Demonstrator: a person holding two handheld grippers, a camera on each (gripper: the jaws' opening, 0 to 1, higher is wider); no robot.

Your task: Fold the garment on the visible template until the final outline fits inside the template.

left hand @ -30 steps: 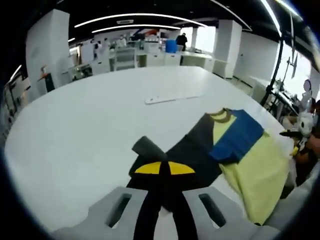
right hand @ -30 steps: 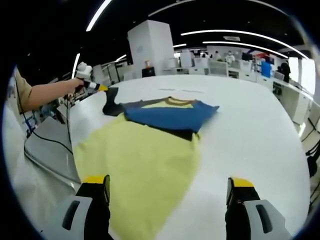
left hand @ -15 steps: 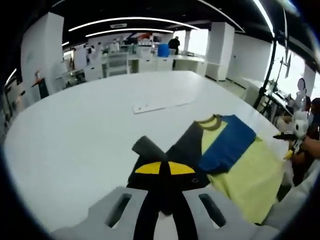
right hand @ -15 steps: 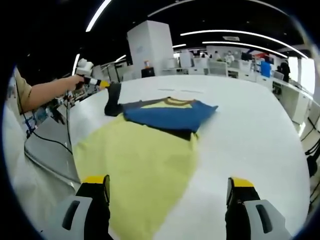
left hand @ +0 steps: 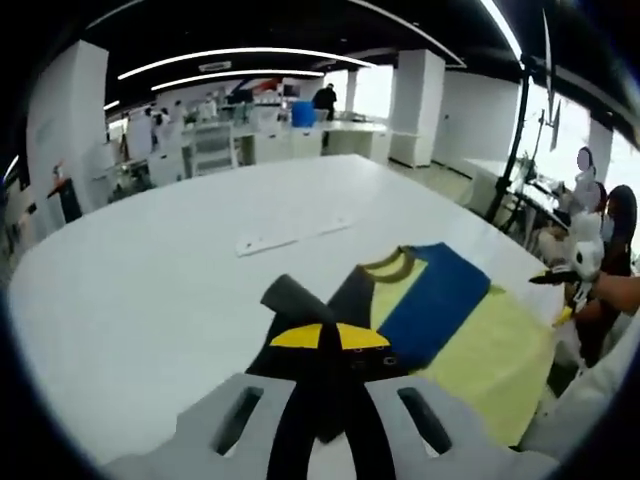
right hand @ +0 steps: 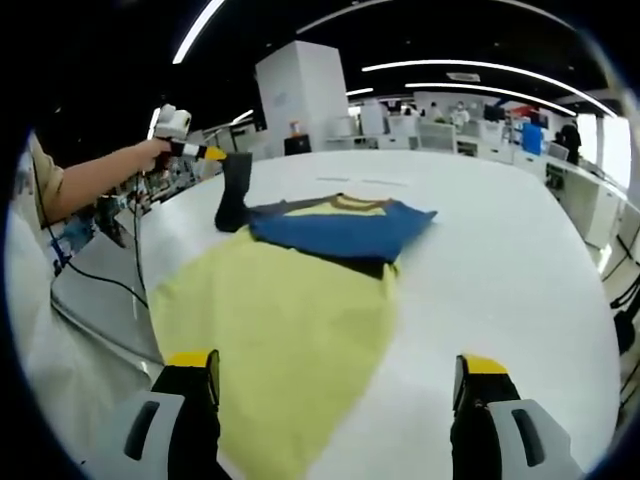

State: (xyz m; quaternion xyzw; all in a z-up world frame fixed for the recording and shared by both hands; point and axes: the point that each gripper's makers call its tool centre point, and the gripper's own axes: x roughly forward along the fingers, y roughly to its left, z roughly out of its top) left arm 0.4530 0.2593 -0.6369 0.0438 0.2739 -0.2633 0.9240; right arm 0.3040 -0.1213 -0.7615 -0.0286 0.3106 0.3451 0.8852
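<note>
while the yellow, blue and dark-sleeved t-shirt (right hand: 300,290) lies spread on the broad white desk (right hand: 500,260), its dark sleeve (right hand: 236,190) is raised clear of the surface, pinched at its upper end by the left hand-held gripper (right hand: 213,153). the right gripper view shows this from the hem side: a person's bare forearm (right hand: 95,183) reaches in from the left, the yellow-tipped jaws meet on the sleeve edge, and the sleeve hangs near upright beside the blue folded panel (right hand: 340,228).

the left gripper view supplies the close detail: the left hand-held gripper (left hand: 329,337) has its two yellow-tipped jaws pressed together on dark fabric, with a grey roll of sleeve cuff (left hand: 290,298) standing just above them. the yellow body of the shirt (left hand: 490,345) runs away to the right, the blue panel (left hand: 435,310) lying over it below the olive collar (left hand: 388,265). a long white strip (left hand: 293,233) lies on the desk beyond the garment, well apart from it.

the right hand-held gripper (right hand: 340,378) stands with jaws wide apart and nothing between them, poised over the yellow hem, one jaw over the cloth, the other over bare desk. it also appears at the right edge of the left gripper view (left hand: 560,280). no template outline can be made out on the desk.
</note>
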